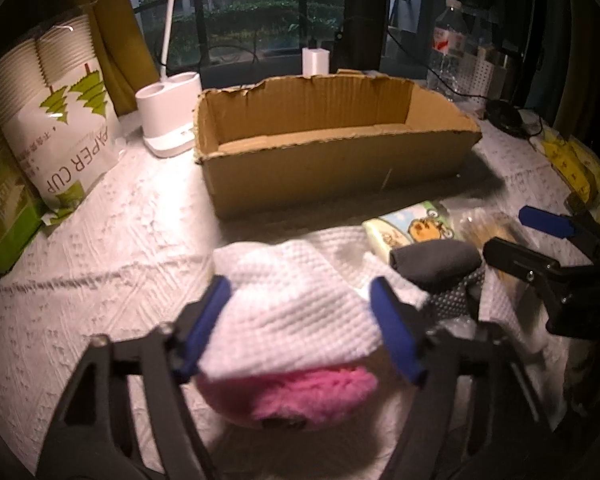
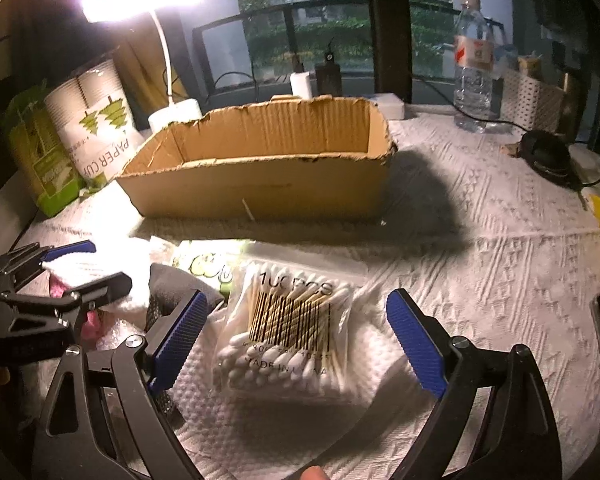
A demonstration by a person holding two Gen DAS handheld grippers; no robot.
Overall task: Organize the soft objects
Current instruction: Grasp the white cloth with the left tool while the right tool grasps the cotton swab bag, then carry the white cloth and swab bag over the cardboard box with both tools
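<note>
The left gripper [image 1: 300, 320] straddled a folded white waffle-weave cloth [image 1: 296, 304] that lay draped over a pink fluffy ball [image 1: 292, 396]. Its blue pads sat at the cloth's two sides and appeared to touch it, the bundle's long axis running across the jaws, so the grip looked like a light clasp on the cloth; how firmly it pressed could not be told. The bundle sat near the front edge of the paper-towel-covered table [image 1: 112, 264], with the torn cardboard box [image 1: 332, 152] straight ahead toward the table's far edge, its open top facing up. By that layout the left hand was the nearer one to the cloth, and the coming move seemed to be a lift forward into the box.

The right gripper [image 2: 296, 340] stood released, jaws wide and apart from a clear bag of cotton swabs [image 2: 288, 328] lying between them on white towelling, the swabs' long axis running roughly along the pointing direction. Just left of that bag lay a dark grey rolled sock [image 1: 436, 264] and a small tissue pack with a cartoon print [image 1: 412, 228].

The ball's underside was hidden by the cloth and the gripper frame. The box floor was mostly out of sight behind its near wall. Lamp glare washed out the tissue pack in the right wrist view, and a fingertip showed cut off at the bottom edge.
</note>
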